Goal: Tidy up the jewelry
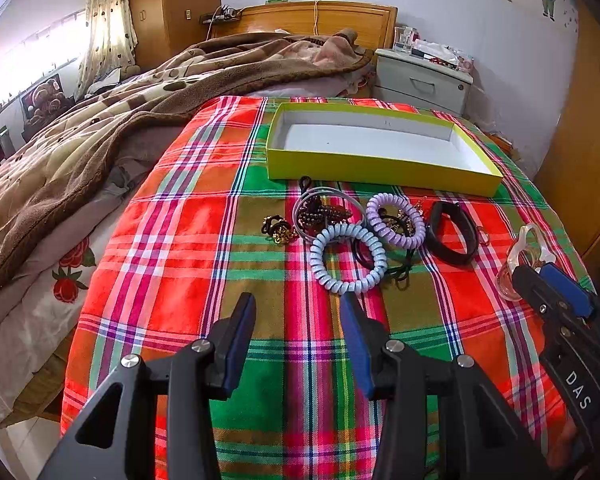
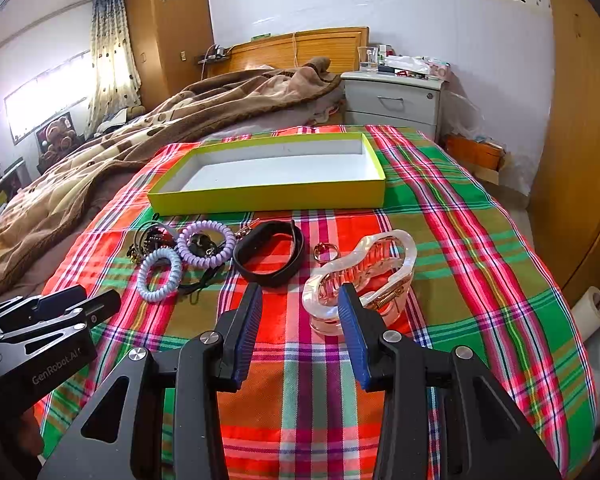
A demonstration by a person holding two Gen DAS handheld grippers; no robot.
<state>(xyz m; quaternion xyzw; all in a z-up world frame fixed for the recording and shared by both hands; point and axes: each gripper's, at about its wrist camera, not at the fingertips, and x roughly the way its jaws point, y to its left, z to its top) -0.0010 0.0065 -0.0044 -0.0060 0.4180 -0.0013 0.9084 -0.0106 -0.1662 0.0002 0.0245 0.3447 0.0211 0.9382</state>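
A shallow yellow-green box (image 1: 380,170) (image 2: 268,196) with a white inside lies open on the plaid cloth. In front of it sits a cluster of jewelry: a pale blue coil band (image 1: 348,258) (image 2: 159,268), a lilac coil band (image 1: 396,220) (image 2: 206,244), a black wristband (image 1: 452,232) (image 2: 270,254), dark beads (image 1: 320,212), a gold ring (image 2: 326,250) and a clear pink hair claw (image 2: 360,276) (image 1: 520,256). My left gripper (image 1: 298,308) hovers open just short of the blue coil band. My right gripper (image 2: 300,300) stands open, its right finger against the claw's near side.
The plaid cloth (image 1: 180,280) covers the foot of a bed. A brown blanket (image 1: 80,148) is heaped to the left. A grey nightstand (image 2: 392,100) with clutter stands behind, and wooden wardrobe doors (image 2: 580,160) line the right.
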